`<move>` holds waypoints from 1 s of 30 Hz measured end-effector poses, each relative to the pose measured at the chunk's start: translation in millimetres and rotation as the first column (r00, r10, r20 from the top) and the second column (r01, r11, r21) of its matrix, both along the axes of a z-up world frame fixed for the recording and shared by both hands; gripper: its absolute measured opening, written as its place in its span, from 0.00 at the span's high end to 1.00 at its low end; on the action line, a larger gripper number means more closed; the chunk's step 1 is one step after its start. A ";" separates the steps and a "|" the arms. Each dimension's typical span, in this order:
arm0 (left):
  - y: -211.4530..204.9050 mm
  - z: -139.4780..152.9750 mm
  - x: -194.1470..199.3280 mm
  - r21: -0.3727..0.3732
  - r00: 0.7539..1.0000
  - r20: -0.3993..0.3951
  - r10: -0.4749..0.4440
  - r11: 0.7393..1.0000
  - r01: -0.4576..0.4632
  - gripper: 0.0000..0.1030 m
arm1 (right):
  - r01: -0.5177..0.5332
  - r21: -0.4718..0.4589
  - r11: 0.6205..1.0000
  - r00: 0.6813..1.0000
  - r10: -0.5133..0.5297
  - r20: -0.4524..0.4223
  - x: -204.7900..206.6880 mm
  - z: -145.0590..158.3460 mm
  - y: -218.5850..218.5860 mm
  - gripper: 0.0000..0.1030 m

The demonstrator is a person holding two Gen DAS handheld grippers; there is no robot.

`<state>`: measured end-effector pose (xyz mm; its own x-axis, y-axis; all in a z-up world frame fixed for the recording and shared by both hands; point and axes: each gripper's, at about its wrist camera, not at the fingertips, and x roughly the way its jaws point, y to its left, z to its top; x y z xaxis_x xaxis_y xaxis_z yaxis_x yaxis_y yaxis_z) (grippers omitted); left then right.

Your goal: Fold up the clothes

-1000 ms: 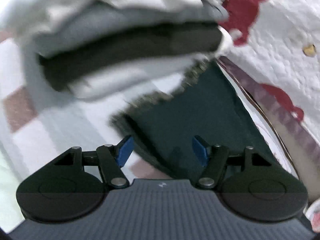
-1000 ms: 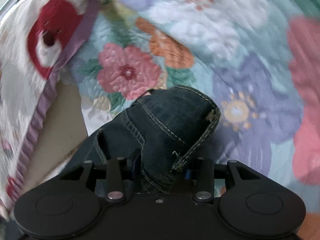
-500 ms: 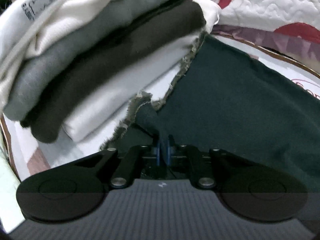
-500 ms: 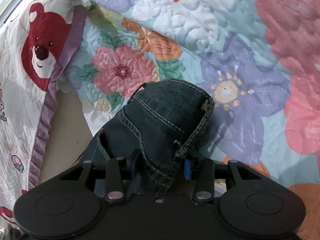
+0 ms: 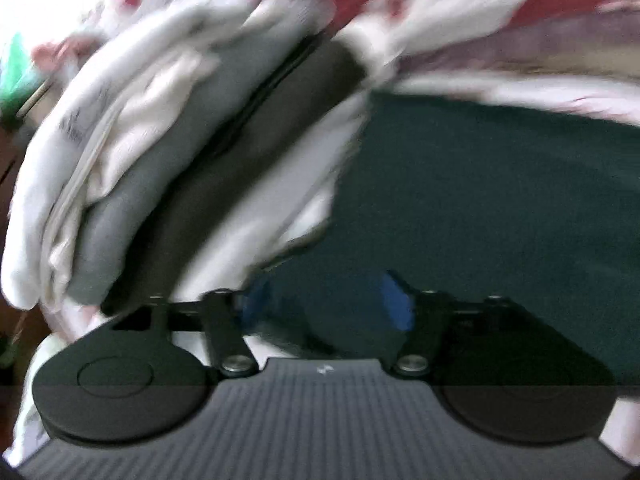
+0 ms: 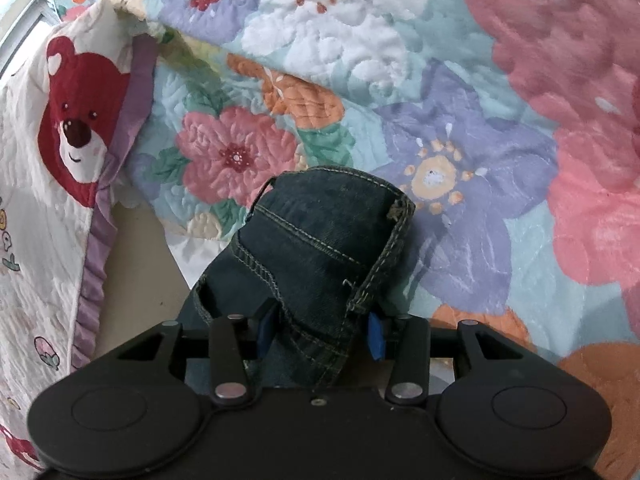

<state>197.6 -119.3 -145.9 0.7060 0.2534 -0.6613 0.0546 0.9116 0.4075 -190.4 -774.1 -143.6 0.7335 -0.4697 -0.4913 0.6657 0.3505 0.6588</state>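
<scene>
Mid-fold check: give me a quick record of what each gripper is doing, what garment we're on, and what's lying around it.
garment: dark denim piece, bunched, stitched seams showing
right gripper: jaws opening, denim between the pads
left gripper: jaws opening over dark green fabric, nothing clamped
beside left gripper: stack of folded clothes, white, grey and black layers
under right gripper: floral quilt
also in view: bear-print quilt
image quality: left view blurred

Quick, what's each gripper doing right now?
Left gripper: opening, jaws apart over the dark green cloth.
Right gripper: opening, bunched denim between its jaws.
</scene>
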 end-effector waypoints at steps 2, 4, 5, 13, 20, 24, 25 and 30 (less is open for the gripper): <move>-33.2 6.4 -21.5 0.022 0.991 0.030 -0.129 0.992 0.128 0.38 | 0.026 0.017 1.000 0.999 -0.027 0.025 0.5 -4.7 -3.7 0.48; -67.4 14.6 -36.2 0.025 0.953 0.062 -0.295 0.955 0.294 0.38 | 0.045 0.045 0.998 0.998 -0.047 0.049 3.6 -10.0 -7.0 0.45; -84.6 18.9 -42.8 0.026 0.922 0.079 -0.380 0.925 0.379 0.38 | 0.039 0.042 0.998 0.998 -0.040 0.040 7.7 -10.9 -8.1 0.39; -154.7 28.5 -43.8 -0.195 0.817 -0.011 -0.577 0.802 0.564 0.43 | -0.093 -0.125 0.988 0.996 0.091 -0.020 28.8 3.1 -7.5 0.68; -146.6 35.5 -26.9 -0.480 0.862 -0.193 -0.469 0.812 0.334 0.87 | -0.288 -0.237 0.928 0.953 0.302 0.026 38.5 83.8 1.9 0.71; -144.6 87.2 -21.2 -0.400 0.862 -0.083 -0.500 0.809 0.431 0.80 | -0.408 -0.281 0.869 0.888 0.449 0.100 70.9 145.0 10.9 0.72; -144.3 101.5 -27.9 -0.351 0.858 -0.037 -0.513 0.810 0.469 0.78 | -0.445 -0.301 0.843 0.859 0.497 0.120 81.1 160.7 18.3 0.72; -139.5 168.9 -32.3 -0.292 0.813 -0.049 -0.580 0.787 0.544 0.76 | -0.598 -0.341 0.726 0.733 0.667 0.134 132.1 226.1 82.5 0.73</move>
